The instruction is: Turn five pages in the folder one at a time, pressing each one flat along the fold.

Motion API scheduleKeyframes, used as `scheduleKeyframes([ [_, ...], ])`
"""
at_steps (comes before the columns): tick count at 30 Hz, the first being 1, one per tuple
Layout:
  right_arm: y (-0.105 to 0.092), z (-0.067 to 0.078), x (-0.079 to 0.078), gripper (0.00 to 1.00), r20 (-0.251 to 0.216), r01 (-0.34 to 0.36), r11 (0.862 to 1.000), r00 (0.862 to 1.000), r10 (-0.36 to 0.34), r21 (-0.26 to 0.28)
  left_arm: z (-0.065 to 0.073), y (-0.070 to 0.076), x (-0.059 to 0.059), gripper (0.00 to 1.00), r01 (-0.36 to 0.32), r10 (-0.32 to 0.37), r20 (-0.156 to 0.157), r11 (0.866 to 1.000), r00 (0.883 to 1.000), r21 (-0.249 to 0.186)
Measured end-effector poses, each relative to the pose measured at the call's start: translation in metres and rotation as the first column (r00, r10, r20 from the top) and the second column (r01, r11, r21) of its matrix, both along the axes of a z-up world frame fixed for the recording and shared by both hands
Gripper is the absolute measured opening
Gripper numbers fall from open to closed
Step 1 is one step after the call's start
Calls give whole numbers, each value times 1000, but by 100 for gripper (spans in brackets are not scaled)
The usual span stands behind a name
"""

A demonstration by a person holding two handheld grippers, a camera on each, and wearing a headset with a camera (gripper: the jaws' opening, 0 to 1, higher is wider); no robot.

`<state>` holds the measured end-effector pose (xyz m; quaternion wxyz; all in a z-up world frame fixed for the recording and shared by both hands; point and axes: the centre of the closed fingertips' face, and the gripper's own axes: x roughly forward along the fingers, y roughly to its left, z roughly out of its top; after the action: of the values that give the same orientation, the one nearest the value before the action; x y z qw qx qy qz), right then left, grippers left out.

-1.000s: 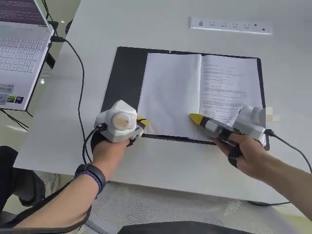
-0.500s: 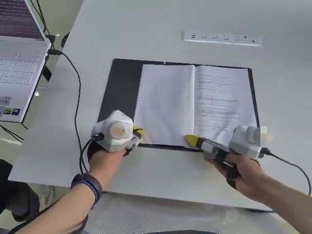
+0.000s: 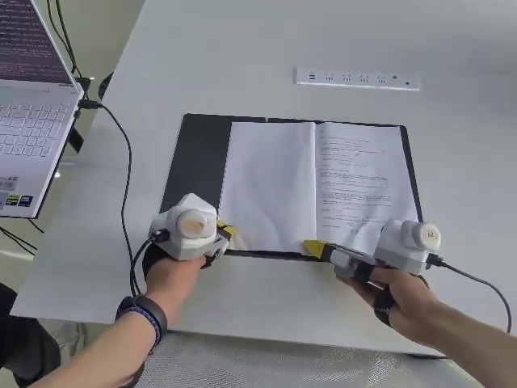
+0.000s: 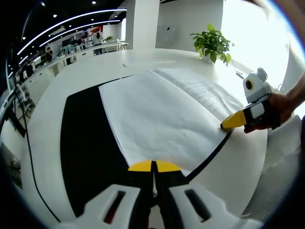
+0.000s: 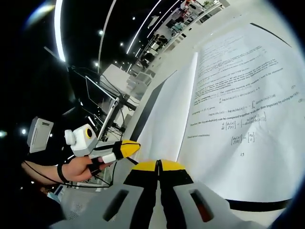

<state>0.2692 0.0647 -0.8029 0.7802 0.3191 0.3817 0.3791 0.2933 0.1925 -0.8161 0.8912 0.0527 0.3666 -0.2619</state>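
Rests left gripper (image 3: 229,233), clenched empty, by corner of page (image 3: 266,186), likely steadying; aims right gripper (image 3: 313,247), likewise clenched, at fold (image 3: 314,194).

Black folder (image 3: 194,162), white desk (image 3: 242,65).
Centre page (image 3: 266,190) blank white, right page (image 3: 359,186) white with black print; left hand-held gripper (image 3: 227,233) and right hand-held gripper (image 3: 311,246) white, yellow-tipped.

Overhead and two seemingly opposed views share folder (image 3: 198,153)

White table (image 3: 242,56) in an open-plan office, laptop (image 3: 24,129) at its left edge, power strip (image 3: 356,78) at the far side, potted plant (image 4: 212,45) beside a bright window (image 4: 252,28), ceiling light strips (image 4: 71,23) overhead.
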Motion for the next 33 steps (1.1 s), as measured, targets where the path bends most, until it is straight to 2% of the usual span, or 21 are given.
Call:
scheduleKeyframes([
  [8,-1,0,-1,0,-3,0,1000,1000,0,-18,0,-2,-2,2,2,-2,-17,1000,1000,-1],
  [10,-1,-1,-1,0,-5,-1,1000,1000,1,-20,1,-4,-3,5,-6,6,-36,1000,999,-22],
  [11,-1,0,-1,0,-6,-2,1000,1000,2,-20,2,-7,-4,7,-16,13,-50,998,999,-54],
  [13,-1,1,-1,0,-9,0,1000,1000,0,-18,4,-5,-4,12,-23,21,-42,998,999,-57],
  [15,-3,0,-1,0,-4,1,1000,1000,-1,-24,6,-5,-5,14,-35,31,-49,996,998,-78],
  [20,-7,7,-1,4,7,-1,1000,1000,1,-22,10,-1,-5,17,-56,51,-50,994,997,-93],
  [25,-11,15,-2,9,24,-9,1000,1000,10,-21,16,1,-9,19,-51,47,-49,995,998,-86],
  [33,-28,29,3,18,95,-32,996,995,40,-77,33,-3,-9,23,-32,30,-22,996,999,-88],
])
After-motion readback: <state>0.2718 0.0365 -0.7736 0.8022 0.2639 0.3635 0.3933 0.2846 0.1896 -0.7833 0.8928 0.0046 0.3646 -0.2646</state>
